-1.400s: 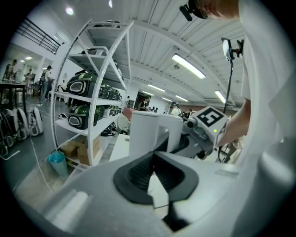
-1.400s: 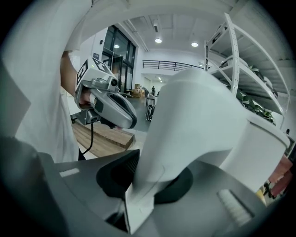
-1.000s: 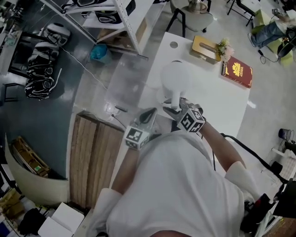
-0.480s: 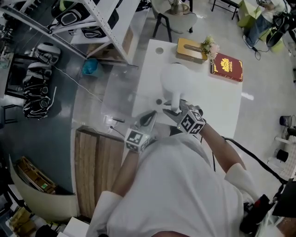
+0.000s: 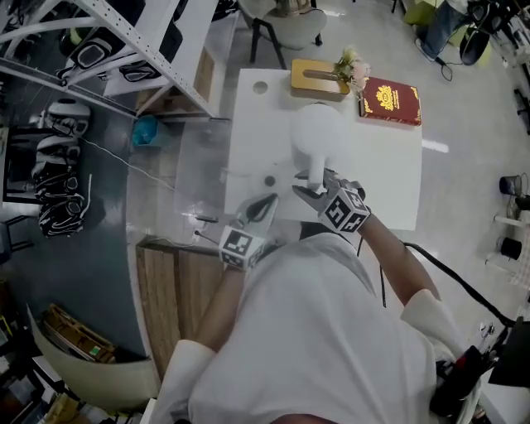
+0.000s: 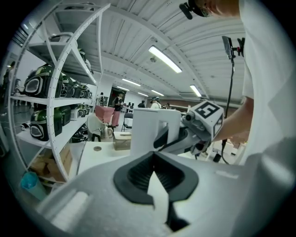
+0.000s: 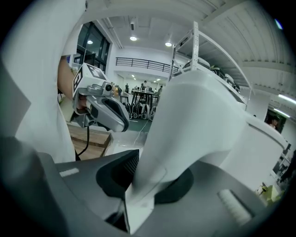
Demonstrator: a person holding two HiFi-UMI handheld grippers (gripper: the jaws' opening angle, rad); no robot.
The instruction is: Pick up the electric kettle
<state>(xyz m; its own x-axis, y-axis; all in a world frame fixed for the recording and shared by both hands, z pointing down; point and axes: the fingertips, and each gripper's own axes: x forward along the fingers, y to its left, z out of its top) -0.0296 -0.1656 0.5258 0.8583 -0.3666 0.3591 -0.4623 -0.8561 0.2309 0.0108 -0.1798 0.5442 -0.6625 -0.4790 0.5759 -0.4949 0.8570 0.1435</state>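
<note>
The white electric kettle [image 5: 319,132] is over the white table [image 5: 389,190], with its handle turned toward me. My right gripper [image 5: 311,189] is shut on that handle, which fills the right gripper view as a broad white handle [image 7: 185,139] between the black pads. My left gripper [image 5: 262,207] hovers to the kettle's left near the table's front edge. Its jaws are slightly apart with nothing between them. In the left gripper view the kettle [image 6: 148,132] stands just beyond the left gripper [image 6: 155,181], and the right gripper [image 6: 178,141] clasps its handle. I cannot tell whether the kettle's bottom touches the table.
A wooden tissue box [image 5: 319,79], a small bunch of flowers [image 5: 349,65] and a red book [image 5: 389,102] lie along the table's far edge. A white shelving rack with helmets [image 5: 99,41] stands at the left, with a chair [image 5: 286,21] behind the table.
The kettle, held in my right gripper, has shifted across the table toward the tissue box. My left gripper moved along beside it. The head view has swung.
</note>
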